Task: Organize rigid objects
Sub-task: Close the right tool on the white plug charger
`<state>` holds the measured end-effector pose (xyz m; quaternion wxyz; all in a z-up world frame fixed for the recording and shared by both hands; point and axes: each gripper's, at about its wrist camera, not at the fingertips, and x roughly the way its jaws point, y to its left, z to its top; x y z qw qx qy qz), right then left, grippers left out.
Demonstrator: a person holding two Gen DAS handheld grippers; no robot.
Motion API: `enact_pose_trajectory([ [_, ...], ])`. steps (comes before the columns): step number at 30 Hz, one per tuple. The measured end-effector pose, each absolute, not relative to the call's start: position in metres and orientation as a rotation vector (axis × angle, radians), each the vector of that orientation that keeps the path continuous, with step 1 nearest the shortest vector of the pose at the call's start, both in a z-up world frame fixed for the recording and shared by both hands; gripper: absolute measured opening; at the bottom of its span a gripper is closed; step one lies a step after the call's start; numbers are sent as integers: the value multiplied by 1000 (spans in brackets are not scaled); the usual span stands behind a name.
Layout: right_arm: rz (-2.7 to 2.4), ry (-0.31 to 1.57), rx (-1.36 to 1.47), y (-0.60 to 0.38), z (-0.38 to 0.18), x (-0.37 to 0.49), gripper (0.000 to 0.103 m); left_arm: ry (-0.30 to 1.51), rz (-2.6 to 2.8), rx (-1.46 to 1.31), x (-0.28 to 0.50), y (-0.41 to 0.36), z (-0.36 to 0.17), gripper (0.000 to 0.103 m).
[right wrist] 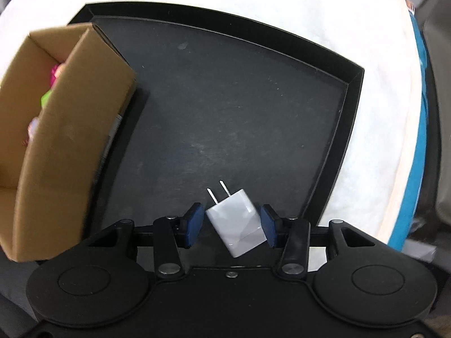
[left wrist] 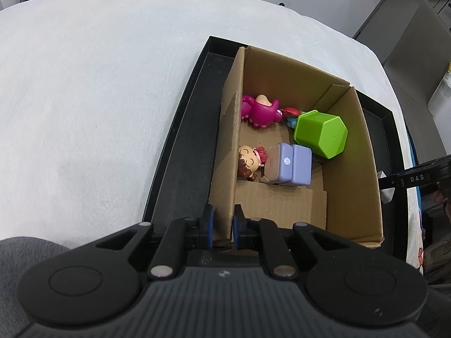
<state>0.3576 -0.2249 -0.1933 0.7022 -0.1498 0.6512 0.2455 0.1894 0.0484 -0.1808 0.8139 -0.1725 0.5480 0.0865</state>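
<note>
Closest to your right lens, the right gripper (right wrist: 231, 225) straddles the white plug (right wrist: 236, 222): its blue pads (right wrist: 193, 224) stand apart, a clear gap on the left side, while the right pad sits at or just off the plug's corner. You hold nothing yet. The plug lies flat on the black tray (right wrist: 352, 84), near its front edge and well apart from the box (right wrist: 70, 129).

Its long axis runs diagonally, not square to your pads. The two prongs (right wrist: 218, 191) point away from you and a little left; the blunt end points back toward the gripper body and to the right.

That skew is your main risk. If you close now, the pads probably meet opposite corners, and the smooth body may twist or squirt out across the tray. Rolling your wrist until the pads face the flat sides looks the safer course.

Your left gripper (left wrist: 223, 222) is pinched nearly shut on the box's near wall, steadying it. Should that grip slip, the box may slide on the tray. Inside it lie a green cup (left wrist: 321, 133), a purple case (left wrist: 290, 164) and two figures (left wrist: 260, 109), leaving little bare floor, so a careless drop may land on them.
</note>
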Motion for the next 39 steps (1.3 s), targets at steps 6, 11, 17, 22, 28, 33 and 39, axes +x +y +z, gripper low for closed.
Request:
enact_pose_trajectory([
  [6, 587, 1450, -348, -214, -191, 351, 53, 1166, 181, -376, 189, 49, -182, 12],
  [11, 577, 1370, -451, -203, -194, 339, 57, 1165, 181, -377, 188, 50, -182, 12],
  [17, 542, 1328, -559, -198, -207, 338, 62, 1165, 181, -378, 188, 50, -182, 12],
  [22, 547, 1345, -621, -197, -223, 329, 56, 1165, 183, -380, 188, 49, -182, 12],
  [28, 597, 1363, -567, -192, -224, 329, 55, 1165, 182, -380, 189, 49, -182, 12],
  [33, 586, 1375, -565, -190, -228, 334, 49, 1165, 182, -380, 189, 49, -182, 12],
  [39, 587, 1351, -575, -193, -231, 332, 38, 1166, 180, -381, 189, 49, -182, 12],
])
